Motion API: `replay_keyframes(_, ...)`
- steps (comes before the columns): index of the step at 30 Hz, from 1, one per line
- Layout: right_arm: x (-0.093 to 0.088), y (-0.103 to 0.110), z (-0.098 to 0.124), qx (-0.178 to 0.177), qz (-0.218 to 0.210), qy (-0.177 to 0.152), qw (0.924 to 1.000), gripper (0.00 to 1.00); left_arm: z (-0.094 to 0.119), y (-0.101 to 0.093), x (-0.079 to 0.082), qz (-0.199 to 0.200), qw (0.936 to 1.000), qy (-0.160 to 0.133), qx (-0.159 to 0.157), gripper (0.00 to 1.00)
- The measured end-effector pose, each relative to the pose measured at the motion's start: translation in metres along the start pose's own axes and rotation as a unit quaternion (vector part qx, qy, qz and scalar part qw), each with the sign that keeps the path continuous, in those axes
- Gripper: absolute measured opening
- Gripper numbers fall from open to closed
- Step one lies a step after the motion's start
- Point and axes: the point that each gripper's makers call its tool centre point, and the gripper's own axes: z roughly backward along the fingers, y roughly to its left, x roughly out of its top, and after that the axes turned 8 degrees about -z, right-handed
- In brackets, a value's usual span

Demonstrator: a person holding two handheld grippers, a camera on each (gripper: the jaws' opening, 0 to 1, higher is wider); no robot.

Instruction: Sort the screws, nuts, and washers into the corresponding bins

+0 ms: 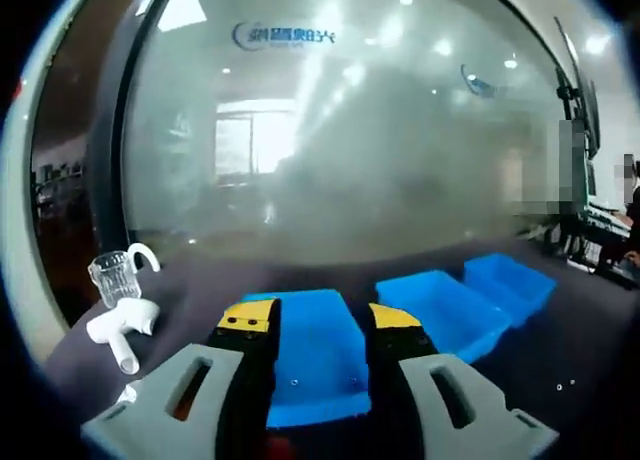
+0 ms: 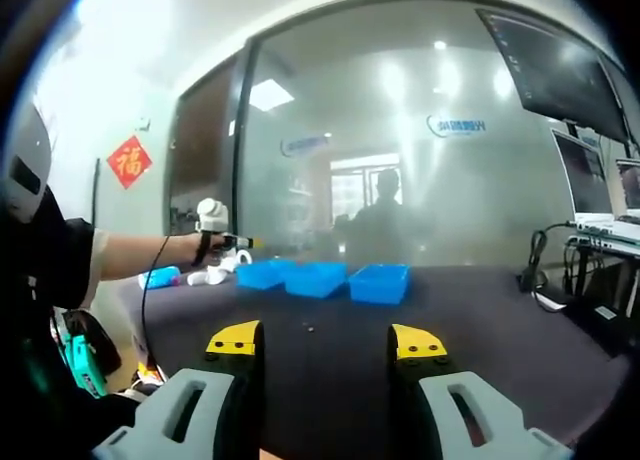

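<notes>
We start at the left claw (image 1: 320, 325): its two yellow-tipped jaws stand apart with nothing between them, and in the left gripper view they frame the nearest blue bin (image 1: 312, 365), which lies directly ahead and just beyond the tips. Two more blue bins (image 1: 450, 310) run off to the right of that one in a row along the dark surface (image 1: 590, 350). The right claw (image 2: 325, 342) is likewise spread and empty, but it sits well back: in the right gripper view the three bins (image 2: 318, 277) appear small and far across the surface, with the person's outstretched hand (image 2: 212, 242) reaching in beside them from the left. We judge the left claw to be much the nearer to the bins. A few small specks lie on the surface ahead of the right claw (image 2: 310, 328); we cannot tell whether they are screws, nuts or washers. A clear glass cup (image 1: 115, 277) and a white fitting (image 1: 122, 325) stand to the left of the bins.
</notes>
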Motion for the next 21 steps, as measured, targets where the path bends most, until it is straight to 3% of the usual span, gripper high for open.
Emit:
replay_keyframes(11,0.004,0.002,-0.007,0.006,0.007,-0.003,1.0000,0.45,0.040,-0.031,0.000,0.016,0.9978,-0.031,-0.056,0.39)
replay_keyframes(21,0.004,-0.001,-0.007,0.004,0.009,-0.002,0.9999,0.45,0.119,-0.062,0.003,0.033,0.9889,-0.083,-0.119,0.42)
